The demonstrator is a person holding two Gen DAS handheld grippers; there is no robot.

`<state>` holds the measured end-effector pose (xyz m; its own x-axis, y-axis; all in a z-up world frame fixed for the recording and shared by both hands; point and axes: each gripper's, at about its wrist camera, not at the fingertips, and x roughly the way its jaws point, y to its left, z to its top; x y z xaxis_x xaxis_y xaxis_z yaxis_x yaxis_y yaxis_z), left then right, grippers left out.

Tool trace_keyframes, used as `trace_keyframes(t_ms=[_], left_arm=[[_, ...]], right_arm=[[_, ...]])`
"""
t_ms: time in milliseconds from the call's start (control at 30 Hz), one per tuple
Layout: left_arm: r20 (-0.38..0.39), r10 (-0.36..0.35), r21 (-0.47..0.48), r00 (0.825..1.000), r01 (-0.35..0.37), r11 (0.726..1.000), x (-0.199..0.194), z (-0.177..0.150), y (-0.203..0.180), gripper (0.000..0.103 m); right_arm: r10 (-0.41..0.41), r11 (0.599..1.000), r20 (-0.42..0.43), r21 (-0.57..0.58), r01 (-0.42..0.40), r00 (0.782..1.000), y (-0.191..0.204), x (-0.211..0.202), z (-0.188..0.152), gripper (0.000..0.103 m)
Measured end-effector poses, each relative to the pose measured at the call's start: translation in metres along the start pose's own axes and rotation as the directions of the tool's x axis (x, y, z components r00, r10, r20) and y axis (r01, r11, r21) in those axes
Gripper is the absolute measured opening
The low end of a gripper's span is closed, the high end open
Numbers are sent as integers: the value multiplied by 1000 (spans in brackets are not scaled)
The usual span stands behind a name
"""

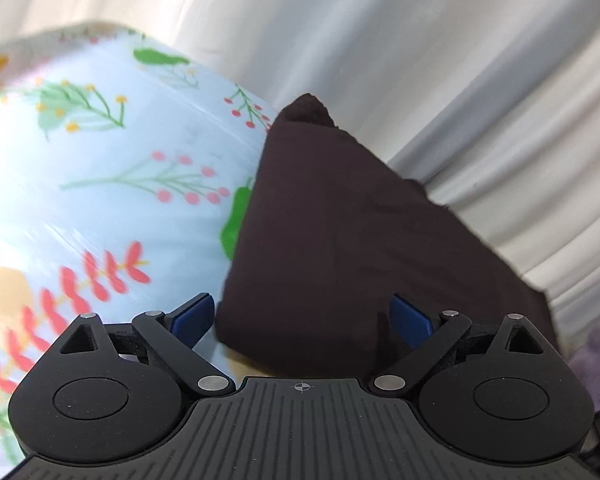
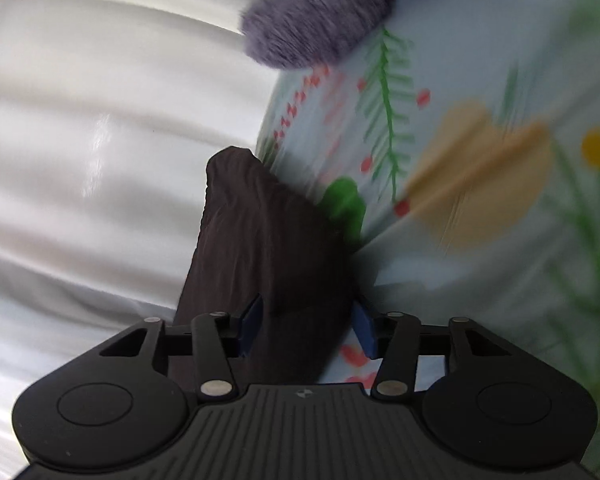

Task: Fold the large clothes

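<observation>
Low in both frames, the dark brown folded cloth [image 1: 340, 240] sits between each gripper's wide-open jaws, ungripped; next, close and fold.

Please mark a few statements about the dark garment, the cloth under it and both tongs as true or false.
1. The garment is white. False: it is dark brown, nearly black.
2. The tablecloth has a floral print. True.
3. The left tongs are shut tight. False: their jaws stand wide apart.
4. A fuzzy purple item lies on the tablecloth. True.
5. The right tongs have the garment between their jaws. True.
</observation>
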<state>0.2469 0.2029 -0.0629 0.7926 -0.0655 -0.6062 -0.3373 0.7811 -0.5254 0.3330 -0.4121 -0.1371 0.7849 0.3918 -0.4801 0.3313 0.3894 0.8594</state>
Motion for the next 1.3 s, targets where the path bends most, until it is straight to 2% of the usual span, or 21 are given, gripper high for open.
trace_keyframes(t_ms=[67, 133, 267, 367, 433, 533, 667, 767, 900, 1033, 1100, 1167, 1200, 1267, 1300], left_arm=[[-14, 1, -57, 1000, -1, 998, 11, 4, 6, 92], [-41, 1, -100, 999, -5, 995, 21, 5, 12, 81], [-66, -42, -156, 997, 31, 987, 28, 3, 25, 77], [-60, -62, -226, 996, 47, 973, 29, 4, 29, 66], [-42, -56, -212, 998, 46, 976, 24, 5, 25, 52], [-9, -65, -169, 998, 63, 984, 9, 9, 16, 44], [19, -99, -119, 995, 100, 988, -13, 14, 4, 41], [29, -116, -92, 993, 119, 989, -34, 11, -2, 40], [22, -136, -82, 990, 138, 987, -74, -7, 2, 40], [-16, -122, -82, 992, 121, 989, -120, -37, 15, 40], [-46, -98, -95, 994, 93, 991, -137, -53, 23, 41], [-92, -66, -111, 994, 56, 992, -143, -64, 32, 47], [-115, -35, -120, 993, 21, 993, -144, -67, 37, 53], [-115, 40, -149, 993, -57, 987, -146, -64, 45, 55], [-91, 86, -150, 992, -99, 984, -149, -59, 44, 57]], right_arm=[[-4, 1000, -3, -13, 4, 1000, 1, 6, -2, 40], [-1, 1000, -5, -10, 1, 1000, 4, 8, 0, 38], [19, 1000, -25, 17, -19, 1000, 2, 10, 0, 39], [14, 1000, -11, 18, -14, 1000, 5, 6, -2, 27], [-9, 998, 22, -68, 11, 1000, 19, 2, -7, 21], [-10, 972, 73, -233, 27, 997, 48, -10, -18, 17], [23, 930, 81, -367, 9, 996, 71, -29, -27, 15], [19, 914, 70, -405, 11, 997, 69, -52, -37, 15], [-25, 901, 34, -433, 37, 999, 50, -101, -58, 14], [-99, 895, -12, -439, 84, 995, 24, -155, -79, 14], [-122, 893, -42, -440, 92, 992, 14, -172, -83, 14], [-152, 894, -56, -434, 113, 987, 9, -183, -78, 20], [-170, 891, -8, -428, 150, 985, 9, -189, -73, 21], [-168, 888, 96, -417, 193, 981, 16, -201, -62, 37], [-146, 887, 144, -420, 193, 979, 21, -207, -60, 38]])
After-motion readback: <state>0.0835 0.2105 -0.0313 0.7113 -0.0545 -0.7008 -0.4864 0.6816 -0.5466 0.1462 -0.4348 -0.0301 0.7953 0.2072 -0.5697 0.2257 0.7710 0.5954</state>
